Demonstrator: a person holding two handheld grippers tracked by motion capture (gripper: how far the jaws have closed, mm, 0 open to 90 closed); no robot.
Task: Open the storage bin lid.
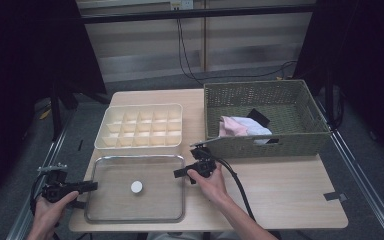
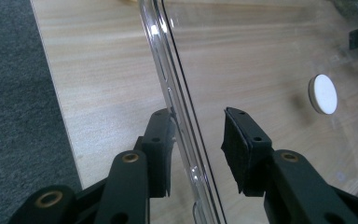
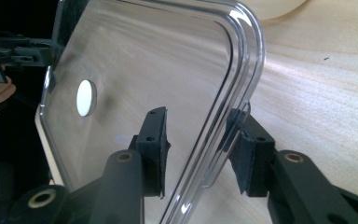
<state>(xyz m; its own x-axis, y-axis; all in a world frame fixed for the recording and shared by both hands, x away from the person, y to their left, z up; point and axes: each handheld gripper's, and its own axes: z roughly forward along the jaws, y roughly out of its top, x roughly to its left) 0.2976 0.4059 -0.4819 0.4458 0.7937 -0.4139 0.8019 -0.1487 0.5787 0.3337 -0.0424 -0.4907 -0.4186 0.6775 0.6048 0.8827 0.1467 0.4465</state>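
A clear plastic lid (image 1: 130,200) with a white round knob (image 1: 136,187) at its middle lies flat on the wooden table, near the front left. My left gripper (image 1: 92,186) is at the lid's left edge. In the left gripper view the rim (image 2: 168,88) runs between the jaws of the left gripper (image 2: 198,116), close to the left pad, with a gap on the other side. My right gripper (image 1: 177,173) is at the lid's right edge. In the right gripper view its jaws (image 3: 196,114) straddle the rim (image 3: 223,126) loosely. Both are open.
A cream divided organiser box (image 1: 140,127) stands just behind the lid. A green woven basket (image 1: 265,95) with pink and white cloths (image 1: 235,126) sits at the back right. Bare table (image 1: 285,190) lies to the right. The table's left edge runs close to my left hand.
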